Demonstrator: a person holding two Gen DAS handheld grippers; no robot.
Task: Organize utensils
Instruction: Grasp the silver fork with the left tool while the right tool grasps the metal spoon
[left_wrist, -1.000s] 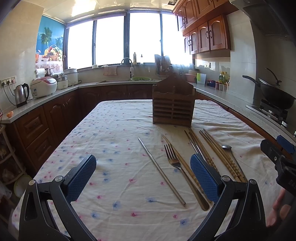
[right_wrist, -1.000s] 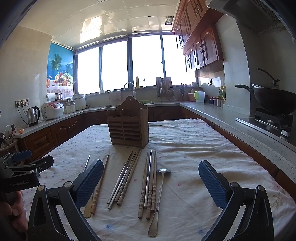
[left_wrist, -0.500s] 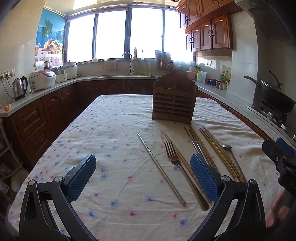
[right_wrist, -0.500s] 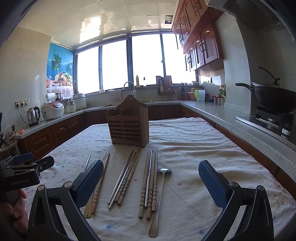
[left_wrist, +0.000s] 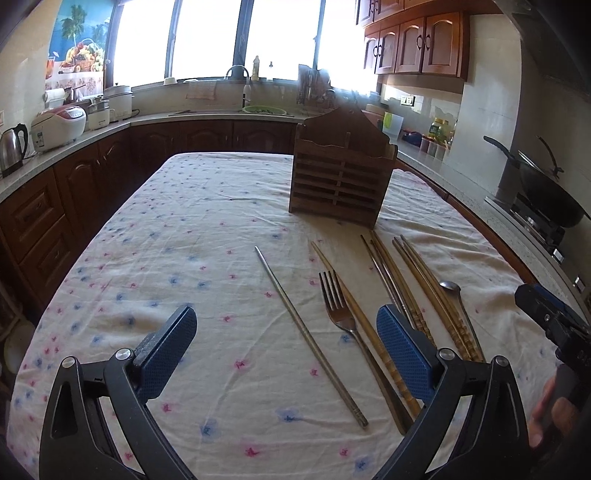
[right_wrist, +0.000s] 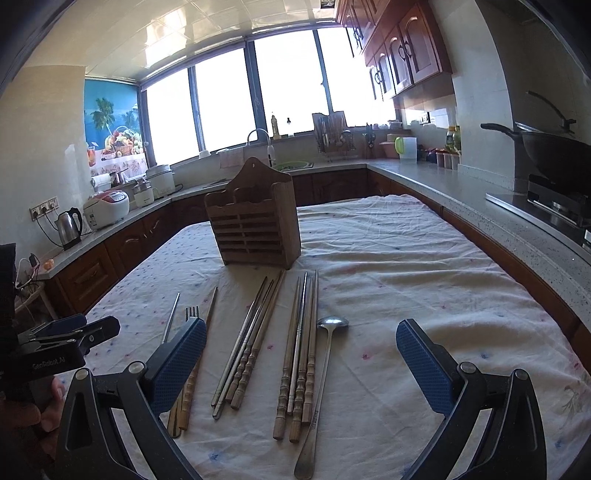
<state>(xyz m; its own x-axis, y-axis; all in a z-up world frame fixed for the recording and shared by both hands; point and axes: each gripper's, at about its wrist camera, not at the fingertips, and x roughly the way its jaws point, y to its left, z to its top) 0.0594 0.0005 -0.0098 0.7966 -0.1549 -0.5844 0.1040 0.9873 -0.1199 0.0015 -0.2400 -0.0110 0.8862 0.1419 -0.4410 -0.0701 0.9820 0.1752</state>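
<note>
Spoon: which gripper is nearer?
Right. The spoon lies between the right gripper fingers; the left gripper sits further left, over the lone metal chopstick.

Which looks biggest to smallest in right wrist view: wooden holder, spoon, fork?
1. Wooden holder, clearly largest.
2. Spoon, long but thin.
3. Fork, only its tines show past the right gripper's finger, so its rank is unsure.

Black claws with blue pads

Each claw, left claw (left_wrist: 284, 345) and right claw (right_wrist: 301, 356), has black angular arms, silver screws and blue textured pads (left_wrist: 402, 352); bare fingers (left_wrist: 554, 413) grip a handle.
</note>
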